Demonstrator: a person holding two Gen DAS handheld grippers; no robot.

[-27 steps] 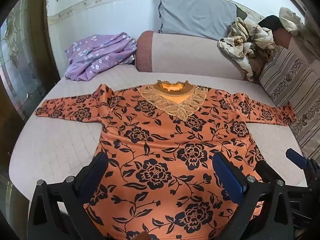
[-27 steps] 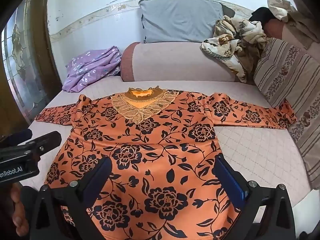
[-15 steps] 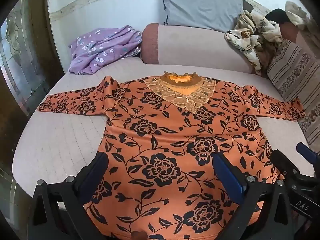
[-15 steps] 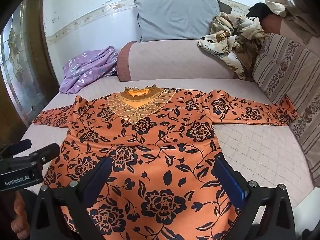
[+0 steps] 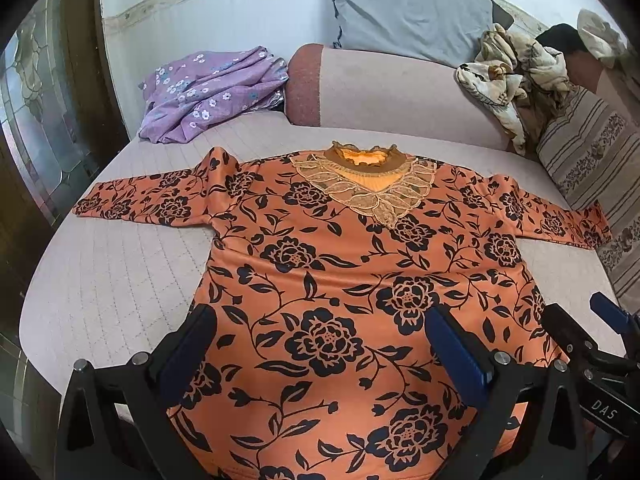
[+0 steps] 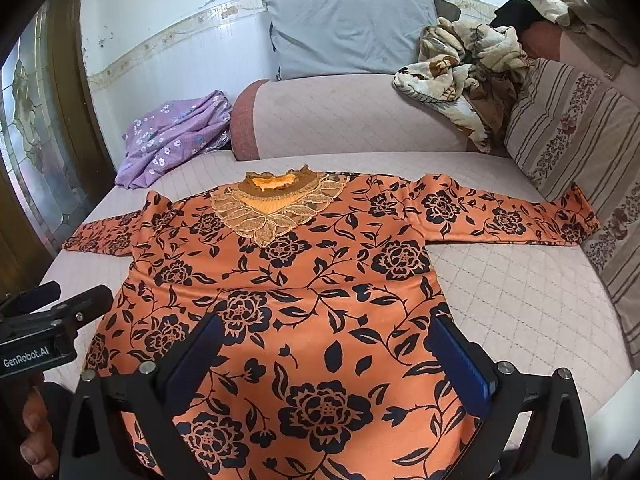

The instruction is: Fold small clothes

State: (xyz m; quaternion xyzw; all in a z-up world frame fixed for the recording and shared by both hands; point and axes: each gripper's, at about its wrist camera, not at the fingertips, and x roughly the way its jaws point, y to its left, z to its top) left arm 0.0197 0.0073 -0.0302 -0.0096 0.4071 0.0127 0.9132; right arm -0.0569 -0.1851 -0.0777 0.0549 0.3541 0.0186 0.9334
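Observation:
An orange top with black flowers [image 5: 340, 272] lies flat and face up on the quilted bed [image 5: 100, 280], both sleeves spread out, lace collar [image 5: 368, 188] at the far side. It also shows in the right wrist view [image 6: 312, 280]. My left gripper [image 5: 320, 344] is open and empty, hovering over the lower hem area. My right gripper [image 6: 326, 352] is open and empty, over the hem a little to the right. The right gripper also shows at the right edge of the left wrist view [image 5: 588, 332], and the left gripper at the left edge of the right wrist view [image 6: 60, 304].
A purple flowered cloth [image 5: 208, 88] lies at the back left. A pink bolster [image 5: 392, 92] and grey pillow [image 5: 408, 12] stand behind the top. A crumpled patterned blanket [image 5: 516, 72] and a striped cushion [image 5: 592, 160] are at the right. A glass door [image 5: 36, 120] is at the left.
Both grippers have drawn back slightly and risen, so the top sits lower and fuller in both views. Both stay open. The top has not moved.

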